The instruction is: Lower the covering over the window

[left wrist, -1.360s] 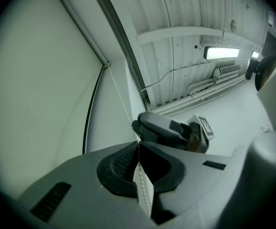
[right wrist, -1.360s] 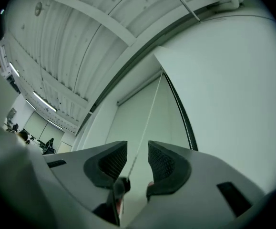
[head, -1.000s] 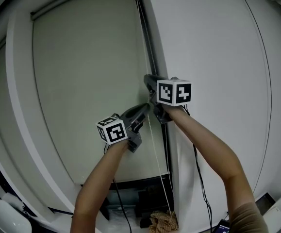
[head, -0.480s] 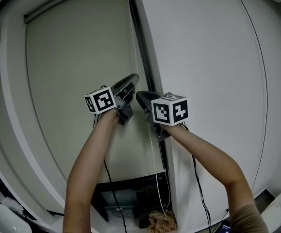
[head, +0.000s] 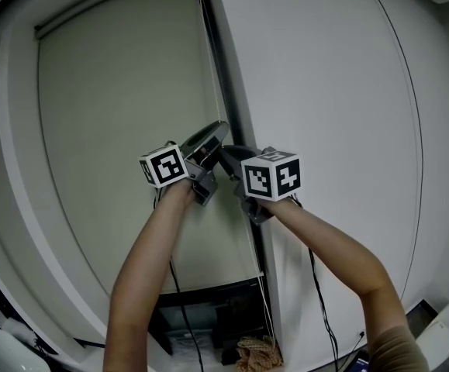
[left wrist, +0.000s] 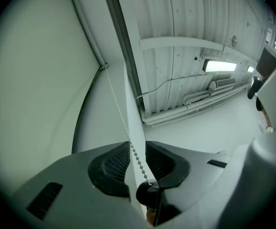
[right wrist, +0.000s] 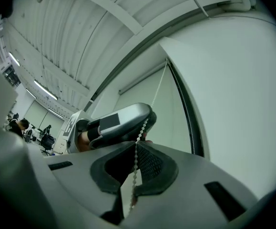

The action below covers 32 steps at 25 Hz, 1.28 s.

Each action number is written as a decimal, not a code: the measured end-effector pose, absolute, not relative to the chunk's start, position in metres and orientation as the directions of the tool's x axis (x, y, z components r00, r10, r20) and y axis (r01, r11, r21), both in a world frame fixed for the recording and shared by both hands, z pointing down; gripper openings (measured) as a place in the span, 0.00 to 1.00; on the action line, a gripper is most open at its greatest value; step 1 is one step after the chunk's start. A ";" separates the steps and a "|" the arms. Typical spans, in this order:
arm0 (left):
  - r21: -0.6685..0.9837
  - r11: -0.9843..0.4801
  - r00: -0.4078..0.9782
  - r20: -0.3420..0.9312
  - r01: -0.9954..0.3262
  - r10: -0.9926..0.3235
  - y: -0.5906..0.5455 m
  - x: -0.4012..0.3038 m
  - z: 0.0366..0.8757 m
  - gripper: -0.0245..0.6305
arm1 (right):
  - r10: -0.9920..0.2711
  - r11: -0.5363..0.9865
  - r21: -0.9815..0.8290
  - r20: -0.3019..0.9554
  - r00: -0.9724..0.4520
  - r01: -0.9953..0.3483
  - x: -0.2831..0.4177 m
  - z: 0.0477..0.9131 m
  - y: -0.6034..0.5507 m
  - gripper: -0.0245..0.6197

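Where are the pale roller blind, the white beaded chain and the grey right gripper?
pale roller blind (head: 123, 91): head view, middle of the fabric.
white beaded chain (left wrist: 138, 161): left gripper view, stretch between the jaws.
grey right gripper (right wrist: 136, 144): right gripper view, between its jaw tips.

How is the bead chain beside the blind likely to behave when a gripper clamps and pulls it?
Probably floppy: the bead chain is thin and looks straight only above the right gripper, which is clamped on it. Likely light, given its tiny beads. The beads may catch in the ribbed pads, so it shouldn't slip much, though it could swing if let go.
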<state>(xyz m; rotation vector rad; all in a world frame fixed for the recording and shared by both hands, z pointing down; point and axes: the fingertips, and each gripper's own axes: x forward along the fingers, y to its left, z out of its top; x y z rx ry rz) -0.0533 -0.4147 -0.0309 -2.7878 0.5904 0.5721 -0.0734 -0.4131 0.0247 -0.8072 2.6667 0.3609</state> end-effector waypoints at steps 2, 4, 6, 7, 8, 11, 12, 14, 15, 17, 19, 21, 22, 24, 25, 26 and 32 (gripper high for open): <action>-0.127 -0.886 0.836 -0.415 -0.445 -0.360 -0.413 -0.051 -0.029 0.11 | -0.480 0.810 0.153 -0.383 -0.789 -0.567 -0.078 0.023 -0.406 0.06; -0.103 -0.891 0.829 -0.427 -0.442 -0.362 -0.411 -0.054 -0.027 0.08 | -0.475 0.816 0.151 -0.375 -0.796 -0.557 -0.080 0.025 -0.403 0.06; -0.091 -0.900 0.833 -0.426 -0.427 -0.353 -0.412 -0.054 -0.019 0.08 | -0.477 0.822 0.142 -0.356 -0.804 -0.551 -0.081 0.034 -0.404 0.06; -0.086 -0.904 0.838 -0.420 -0.418 -0.348 -0.413 -0.053 -0.012 0.07 | -0.480 0.823 0.143 -0.342 -0.807 -0.550 -0.081 0.040 -0.405 0.06; -0.079 -0.908 0.841 -0.416 -0.412 -0.346 -0.414 -0.052 -0.005 0.07 | -0.483 0.820 0.154 -0.327 -0.812 -0.551 -0.080 0.047 -0.405 0.06; -0.052 -0.901 0.821 -0.437 -0.431 -0.368 -0.417 -0.064 0.008 0.07 | -0.463 0.813 0.235 -0.296 -0.836 -0.533 -0.072 0.065 -0.398 0.06; -0.052 -0.895 0.811 -0.448 -0.443 -0.376 -0.418 -0.070 0.009 0.07 | -0.445 0.816 0.253 -0.298 -0.844 -0.519 -0.066 0.068 -0.391 0.08; -0.060 -0.882 0.795 -0.464 -0.467 -0.390 -0.421 -0.082 0.009 0.07 | -0.428 0.814 0.257 -0.340 -0.837 -0.520 -0.051 0.064 -0.379 0.22; -0.060 -0.878 0.790 -0.470 -0.474 -0.394 -0.420 -0.087 0.009 0.07 | -0.432 0.805 0.248 -0.378 -0.819 -0.539 -0.044 0.055 -0.378 0.23; -0.074 -0.873 0.791 -0.464 -0.483 -0.399 -0.418 -0.091 0.013 0.07 | -0.443 0.794 0.211 -0.442 -0.780 -0.570 -0.038 0.026 -0.386 0.23; -0.106 -0.867 0.808 -0.430 -0.487 -0.402 -0.416 -0.084 0.025 0.07 | -0.446 0.812 0.157 -0.454 -0.771 -0.562 -0.046 -0.001 -0.400 0.23; -0.116 -0.873 0.828 -0.396 -0.474 -0.397 -0.414 -0.070 0.041 0.07 | -0.451 0.829 0.115 -0.439 -0.777 -0.547 -0.056 -0.019 -0.418 0.23; -0.113 -0.878 0.835 -0.385 -0.465 -0.393 -0.413 -0.065 0.049 0.07 | -0.453 0.834 0.101 -0.437 -0.777 -0.543 -0.060 -0.025 -0.425 0.23; -0.102 -0.885 0.842 -0.371 -0.455 -0.391 -0.411 -0.060 0.062 0.07 | -0.454 0.837 0.082 -0.451 -0.769 -0.542 -0.062 -0.036 -0.435 0.23; -0.098 -0.885 0.843 -0.369 -0.455 -0.392 -0.410 -0.060 0.066 0.07 | -0.454 0.836 0.075 -0.460 -0.763 -0.543 -0.061 -0.038 -0.436 0.23; -0.098 -0.885 0.842 -0.369 -0.456 -0.393 -0.408 -0.061 0.069 0.07 | -0.455 0.836 0.070 -0.466 -0.759 -0.544 -0.061 -0.038 -0.434 0.15; -0.108 -0.876 0.801 -0.469 -0.470 -0.372 -0.406 -0.087 0.047 0.16 | -0.472 0.825 0.062 -0.470 -0.746 -0.561 -0.057 -0.029 -0.429 0.05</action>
